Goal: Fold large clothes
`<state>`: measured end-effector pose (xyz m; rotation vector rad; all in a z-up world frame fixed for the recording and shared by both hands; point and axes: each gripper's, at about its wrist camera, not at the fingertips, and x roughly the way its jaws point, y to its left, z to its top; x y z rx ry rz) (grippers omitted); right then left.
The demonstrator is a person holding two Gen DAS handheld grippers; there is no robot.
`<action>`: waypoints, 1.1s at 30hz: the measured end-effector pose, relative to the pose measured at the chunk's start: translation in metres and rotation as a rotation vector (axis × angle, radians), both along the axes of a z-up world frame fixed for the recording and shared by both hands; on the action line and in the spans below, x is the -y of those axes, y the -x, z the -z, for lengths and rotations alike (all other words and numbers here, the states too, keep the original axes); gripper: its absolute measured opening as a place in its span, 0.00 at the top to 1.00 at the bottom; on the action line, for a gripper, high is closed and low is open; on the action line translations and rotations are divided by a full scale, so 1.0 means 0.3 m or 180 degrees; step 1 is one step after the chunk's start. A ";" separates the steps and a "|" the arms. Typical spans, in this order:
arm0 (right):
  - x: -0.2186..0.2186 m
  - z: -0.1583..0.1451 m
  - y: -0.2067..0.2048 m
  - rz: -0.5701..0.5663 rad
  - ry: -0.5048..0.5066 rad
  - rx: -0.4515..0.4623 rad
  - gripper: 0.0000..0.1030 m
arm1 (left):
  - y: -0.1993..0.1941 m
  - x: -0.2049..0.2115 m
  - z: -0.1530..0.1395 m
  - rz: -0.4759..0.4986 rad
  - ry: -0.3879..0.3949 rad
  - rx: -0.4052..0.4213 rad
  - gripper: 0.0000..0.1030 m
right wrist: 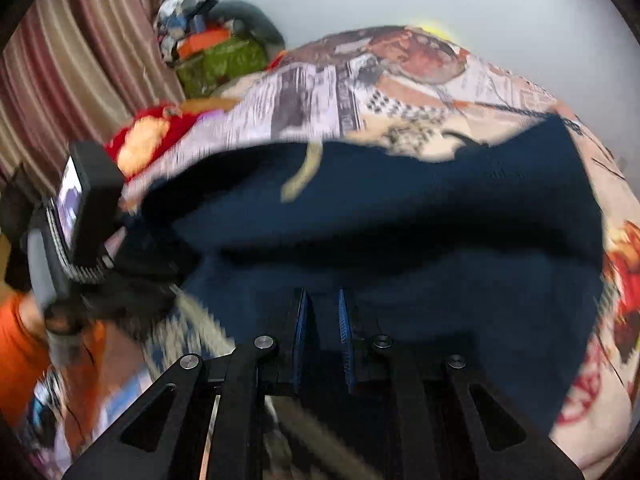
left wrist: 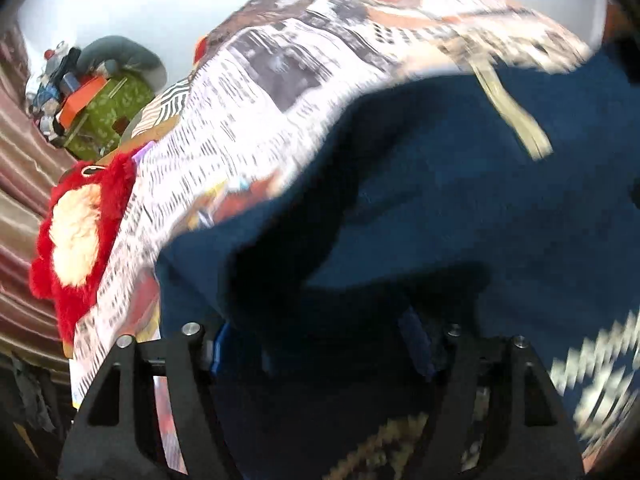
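A fold of the dark blue garment point(left wrist: 440, 200) covers the left hand-held gripper point(left wrist: 316, 344) fingertips in the left wrist view. Motion blur smears the printed bedsheet point(left wrist: 248, 120), and the garment's pale patterned part point(left wrist: 592, 380) is cut off at the right edge. The pile point(right wrist: 208, 44) by the curtain is too small to identify.

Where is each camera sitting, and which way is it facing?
Left wrist: sits on the left tongs, looking down along them at the navy garment on the printed bedspread; own fingers wide apart, fabric lying between them.
Right wrist: sits on the right tongs, facing the same garment; own fingers near together, the left tongs and an orange sleeve at left.
Shared: garment, bedspread, red plush toy, curtain.
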<state>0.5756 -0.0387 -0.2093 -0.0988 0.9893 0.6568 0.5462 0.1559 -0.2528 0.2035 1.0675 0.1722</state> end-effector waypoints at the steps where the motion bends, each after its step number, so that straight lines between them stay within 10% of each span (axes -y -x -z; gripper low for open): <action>1: -0.017 -0.008 -0.025 0.0031 -0.0053 0.0008 0.88 | -0.011 -0.012 -0.020 -0.0021 0.0005 0.0067 0.31; 7: -0.042 -0.128 -0.120 0.0474 -0.0074 0.0584 0.88 | -0.027 -0.263 -0.236 -0.0892 0.0232 0.0742 0.32; 12: -0.022 -0.172 -0.076 0.0288 -0.0307 0.0495 0.88 | 0.097 -0.358 -0.298 -0.0872 0.0881 0.0792 0.31; 21: -0.088 -0.010 0.197 -0.0520 0.0274 -0.0058 0.88 | 0.390 -0.213 -0.169 -0.0494 0.1259 0.0325 0.27; 33: 0.076 0.046 0.301 -0.0335 0.0612 0.0062 0.88 | 0.660 -0.157 0.105 -0.1011 0.2268 -0.0150 0.24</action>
